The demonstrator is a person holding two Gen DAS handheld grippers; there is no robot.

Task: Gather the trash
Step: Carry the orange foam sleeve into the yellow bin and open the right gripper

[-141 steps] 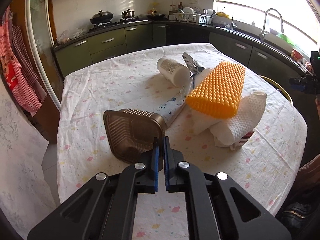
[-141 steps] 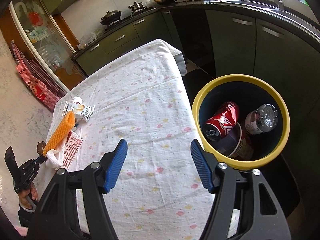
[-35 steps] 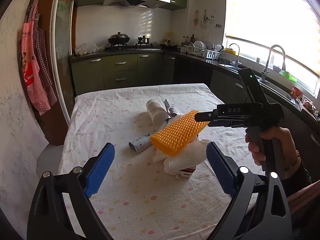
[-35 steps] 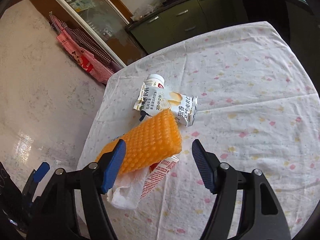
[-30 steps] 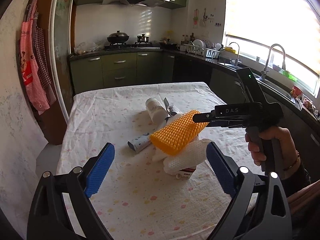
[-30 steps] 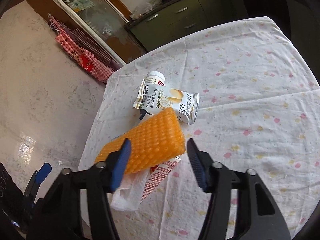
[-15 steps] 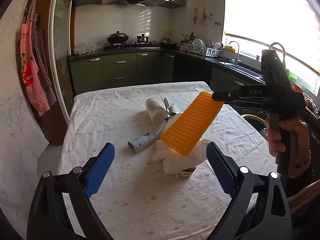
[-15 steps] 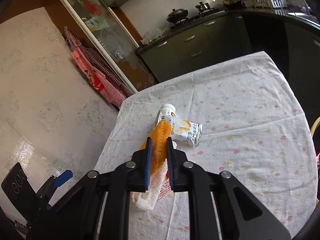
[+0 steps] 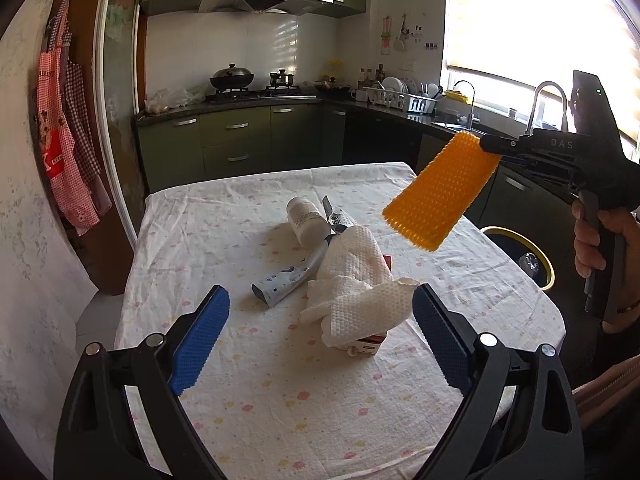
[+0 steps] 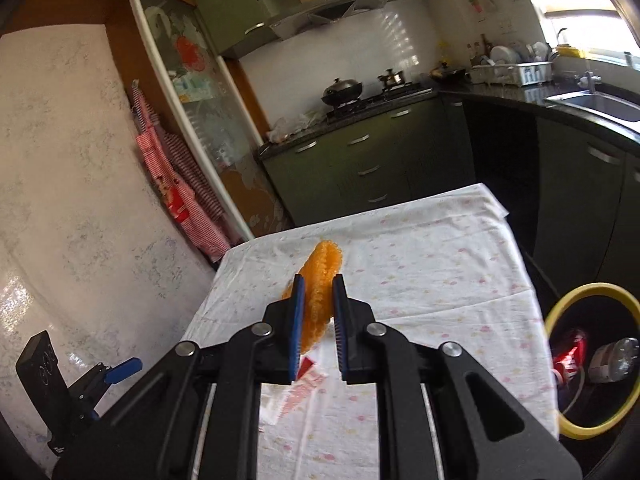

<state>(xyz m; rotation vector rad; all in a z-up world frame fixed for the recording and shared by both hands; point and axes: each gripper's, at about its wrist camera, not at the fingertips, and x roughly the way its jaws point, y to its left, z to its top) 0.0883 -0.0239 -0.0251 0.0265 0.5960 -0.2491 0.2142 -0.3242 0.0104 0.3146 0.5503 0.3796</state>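
Observation:
My right gripper (image 10: 317,304) is shut on an orange bumpy foam sheet (image 10: 318,280) and holds it in the air above the table; it also shows in the left wrist view (image 9: 438,190), hanging from the gripper (image 9: 486,148). My left gripper (image 9: 320,336) is open and empty, low over the near table. On the cloth lie a white paper towel (image 9: 352,280) over a red-and-white carton (image 9: 366,344), a squeezed tube (image 9: 286,282), a white bottle (image 9: 306,220) and a wrapper (image 9: 336,216). The yellow-rimmed bin (image 10: 592,360) stands off the table's right side.
The bin (image 9: 520,256) holds a red can (image 10: 568,356) and a clear bottle (image 10: 614,356). The table (image 9: 240,380) has a floral white cloth. Green cabinets (image 9: 240,144) and a sink counter run along the back and right. A wall stands at left.
My right gripper closed on the orange foam sheet, lifted it off the pile and swung right toward the bin. The paper towel lies uncovered. My left gripper, earlier shut on a brown tray, is open.

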